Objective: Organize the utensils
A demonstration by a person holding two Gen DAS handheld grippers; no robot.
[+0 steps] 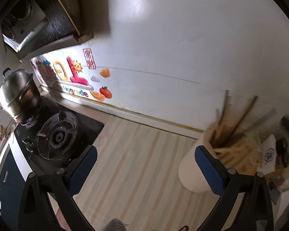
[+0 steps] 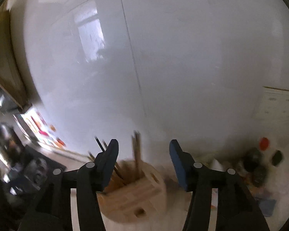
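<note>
A white round utensil holder [image 1: 190,171] with a wooden slotted top stands on the striped counter at the right of the left wrist view. Several chopsticks [image 1: 239,115] stick up out of it. My left gripper [image 1: 144,157] is open and empty above the counter, its right finger just in front of the holder. In the right wrist view the holder's wooden top [image 2: 133,194] lies low between the fingers, with chopsticks [image 2: 137,150] standing in a slot. My right gripper [image 2: 143,161] is open and empty just above it. The view is blurred.
A black gas hob [image 1: 57,134] with a steel pot [image 1: 17,94] is at the left. A white tiled wall [image 1: 183,57] with colourful stickers [image 1: 71,75] backs the striped counter [image 1: 136,163]. Bottles and packets [image 1: 285,150] crowd the right edge.
</note>
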